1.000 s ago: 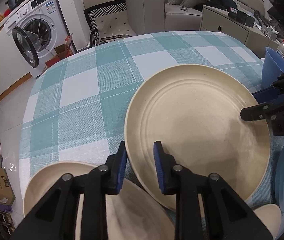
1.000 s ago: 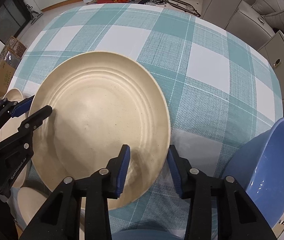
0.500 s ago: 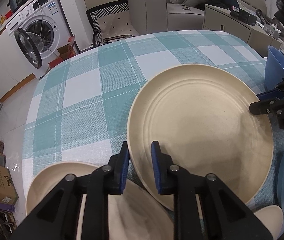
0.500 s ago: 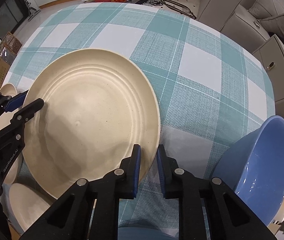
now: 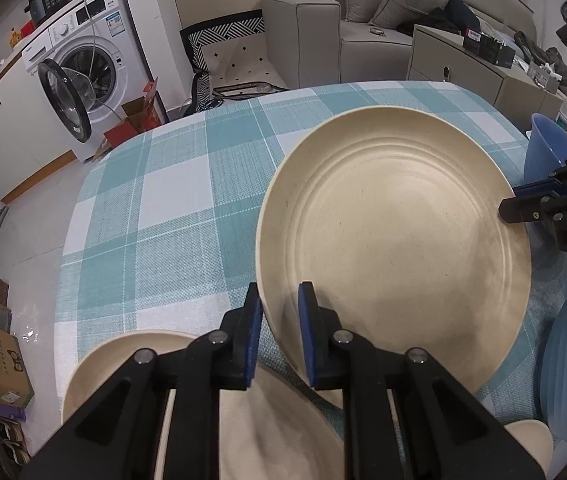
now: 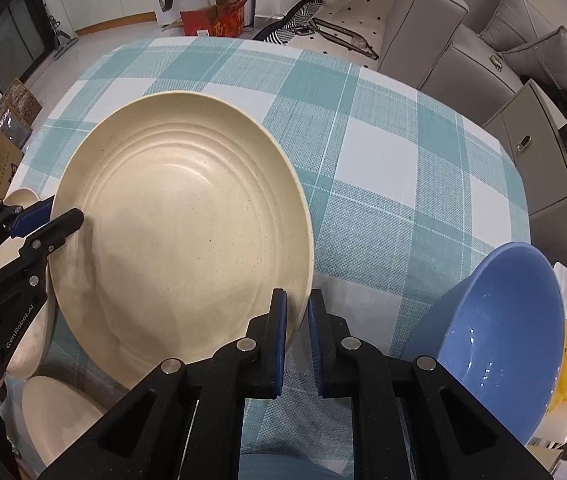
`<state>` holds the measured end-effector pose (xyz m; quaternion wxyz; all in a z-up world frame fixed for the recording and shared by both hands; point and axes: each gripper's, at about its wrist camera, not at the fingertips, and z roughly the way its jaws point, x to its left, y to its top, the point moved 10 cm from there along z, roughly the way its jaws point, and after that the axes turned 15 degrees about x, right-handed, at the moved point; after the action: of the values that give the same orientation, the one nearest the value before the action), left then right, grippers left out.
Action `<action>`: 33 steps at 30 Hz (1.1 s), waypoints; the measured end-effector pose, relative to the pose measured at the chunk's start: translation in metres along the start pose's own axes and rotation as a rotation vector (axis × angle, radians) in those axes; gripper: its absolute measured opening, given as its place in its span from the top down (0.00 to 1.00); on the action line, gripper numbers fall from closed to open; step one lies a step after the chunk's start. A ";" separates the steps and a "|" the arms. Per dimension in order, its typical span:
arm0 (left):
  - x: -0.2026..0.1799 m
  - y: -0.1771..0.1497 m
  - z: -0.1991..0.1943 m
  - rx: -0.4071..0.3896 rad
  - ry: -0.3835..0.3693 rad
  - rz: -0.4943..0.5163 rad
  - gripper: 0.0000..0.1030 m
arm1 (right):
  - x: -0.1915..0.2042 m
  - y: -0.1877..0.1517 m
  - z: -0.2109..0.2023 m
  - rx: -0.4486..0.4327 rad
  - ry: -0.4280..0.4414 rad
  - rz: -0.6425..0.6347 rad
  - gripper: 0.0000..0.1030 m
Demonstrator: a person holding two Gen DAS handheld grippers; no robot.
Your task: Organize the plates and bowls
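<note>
We've got both grippers clamped on the plate (image 5: 395, 240) rim: left (image 5: 279, 320) at 7 o'clock, right (image 6: 297, 320) at 4 o'clock.

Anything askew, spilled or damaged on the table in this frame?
No spill or damage shows. The large cream plate sits tilted off the checked tablecloth, but only because the left gripper and right gripper each pinch its rim. The blue bowl also leans at the table's edge.

Opposed close wrist views, shared plate (image 5: 395, 248)
</note>
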<state>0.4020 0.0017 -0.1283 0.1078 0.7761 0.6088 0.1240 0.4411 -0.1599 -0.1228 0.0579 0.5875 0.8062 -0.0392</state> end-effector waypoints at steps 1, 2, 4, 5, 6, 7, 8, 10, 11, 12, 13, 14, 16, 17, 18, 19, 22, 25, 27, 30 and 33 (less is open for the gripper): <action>0.000 0.000 -0.002 -0.006 0.000 -0.002 0.85 | -0.001 -0.001 -0.002 -0.009 -0.001 0.000 0.89; 0.001 0.001 -0.005 -0.012 0.000 -0.001 0.85 | -0.001 -0.002 -0.004 -0.014 -0.001 0.002 0.89; 0.001 0.001 -0.010 -0.024 0.003 -0.002 0.85 | 0.000 -0.002 -0.009 -0.027 -0.003 0.003 0.89; 0.001 0.001 -0.012 -0.031 0.006 -0.004 0.85 | 0.000 -0.002 -0.012 -0.035 -0.003 0.003 0.89; 0.002 0.001 -0.015 -0.038 0.008 -0.007 0.85 | 0.001 -0.002 -0.016 -0.045 -0.002 0.002 0.89; 0.003 0.001 -0.018 -0.045 0.009 -0.010 0.85 | 0.001 -0.002 -0.019 -0.055 -0.001 0.003 0.89; 0.004 0.002 -0.021 -0.049 0.007 -0.012 0.85 | 0.002 -0.002 -0.023 -0.070 -0.002 0.002 0.89; 0.006 0.002 -0.026 -0.061 0.012 -0.018 0.85 | 0.002 -0.002 -0.029 -0.088 0.006 0.003 0.89; 0.007 0.002 -0.028 -0.066 0.011 -0.020 0.85 | 0.003 -0.002 -0.033 -0.098 0.007 0.001 0.90; 0.008 0.002 -0.031 -0.071 0.010 -0.024 0.85 | 0.004 -0.003 -0.037 -0.109 0.008 0.002 0.90; 0.008 0.001 -0.034 -0.076 0.012 -0.026 0.85 | 0.004 -0.003 -0.041 -0.121 0.008 0.001 0.89; 0.009 0.001 -0.037 -0.083 0.014 -0.028 0.85 | 0.004 -0.003 -0.045 -0.134 0.009 0.000 0.89; 0.011 0.000 -0.044 -0.096 0.014 -0.034 0.85 | 0.006 -0.004 -0.054 -0.157 0.005 -0.001 0.89; 0.011 -0.001 -0.047 -0.101 0.016 -0.037 0.85 | 0.007 -0.005 -0.058 -0.169 0.005 -0.003 0.89; 0.012 -0.001 -0.050 -0.107 0.019 -0.041 0.85 | 0.008 -0.006 -0.063 -0.181 0.006 -0.007 0.89; 0.013 -0.002 -0.053 -0.112 0.021 -0.043 0.85 | 0.010 -0.008 -0.066 -0.189 0.008 -0.008 0.90; 0.016 -0.006 -0.065 -0.131 0.026 -0.055 0.85 | 0.014 -0.012 -0.079 -0.219 0.021 -0.015 0.90; 0.018 -0.011 -0.078 -0.152 0.035 -0.065 0.85 | 0.018 -0.018 -0.091 -0.245 0.026 -0.023 0.89; 0.020 -0.014 -0.085 -0.162 0.044 -0.071 0.85 | 0.022 -0.022 -0.098 -0.259 0.030 -0.032 0.90; 0.020 -0.022 -0.095 -0.176 0.054 -0.080 0.85 | 0.027 -0.031 -0.108 -0.282 0.040 -0.044 0.90; 0.020 -0.029 -0.104 -0.188 0.062 -0.084 0.85 | 0.031 -0.040 -0.117 -0.300 0.045 -0.052 0.90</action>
<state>0.3458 0.0294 -0.0385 0.1662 0.7322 0.6296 0.1998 0.3877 -0.1277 -0.0115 0.1262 0.5517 0.8191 0.0935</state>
